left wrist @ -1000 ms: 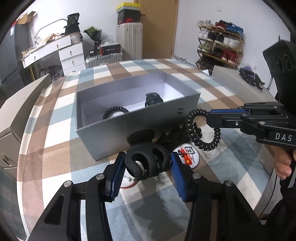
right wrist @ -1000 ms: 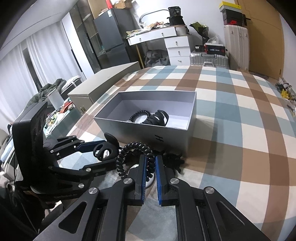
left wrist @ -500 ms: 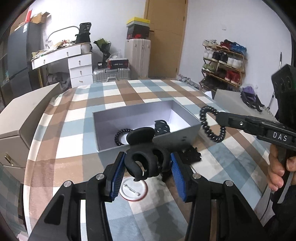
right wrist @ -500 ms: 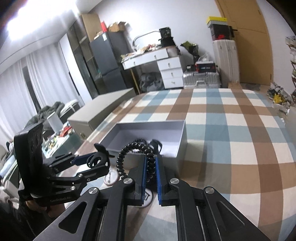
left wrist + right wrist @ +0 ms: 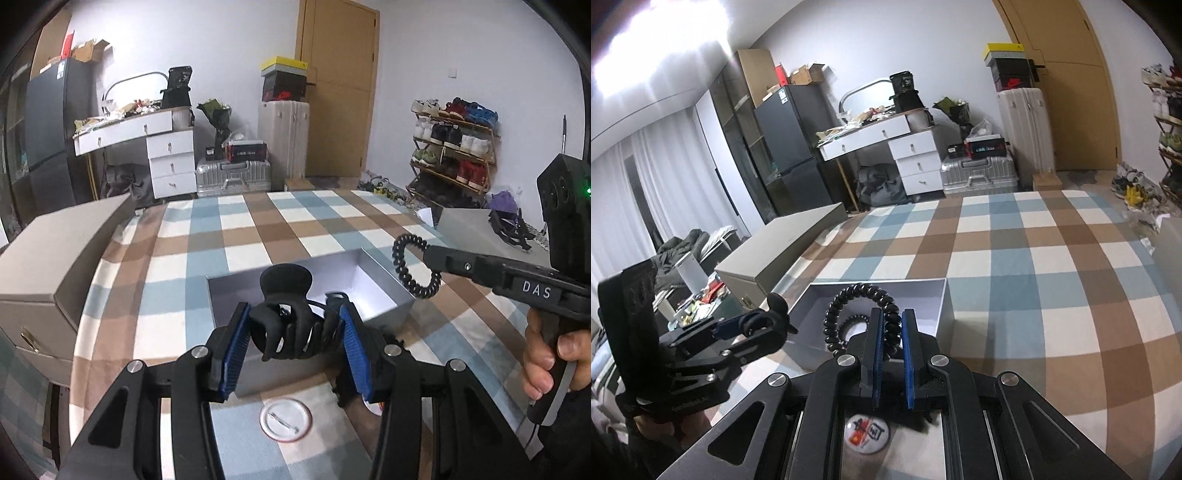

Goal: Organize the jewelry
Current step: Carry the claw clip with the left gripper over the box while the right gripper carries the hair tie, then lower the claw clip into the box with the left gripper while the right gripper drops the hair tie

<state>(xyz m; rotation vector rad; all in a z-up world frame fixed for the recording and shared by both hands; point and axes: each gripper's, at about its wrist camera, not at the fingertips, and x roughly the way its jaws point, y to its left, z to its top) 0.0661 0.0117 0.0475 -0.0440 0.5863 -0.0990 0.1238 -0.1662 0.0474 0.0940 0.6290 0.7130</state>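
Note:
My left gripper point(image 5: 293, 334) is shut on a black claw hair clip point(image 5: 284, 314) and holds it raised in front of the open grey box point(image 5: 384, 291). My right gripper point(image 5: 891, 341) is shut on a black spiral hair tie point(image 5: 860, 310) and holds it above the box point(image 5: 942, 310), at the box's near side. In the left wrist view the tie point(image 5: 415, 267) hangs over the box's right corner. A second spiral tie point(image 5: 855, 325) lies inside the box. Each gripper shows in the other's view: the left point(image 5: 753, 325), the right point(image 5: 432, 258).
A white round badge point(image 5: 285, 421) and a red-printed badge point(image 5: 868, 432) lie on the checked tablecloth point(image 5: 1034, 258) in front of the box. A beige lidded case point(image 5: 55, 258) stands at the table's left edge. A grey lid point(image 5: 476, 225) lies at the right.
Both grippers have risen and tilted up with their items, so the box now sits lower and farther in both views. Both grips are unchanged.

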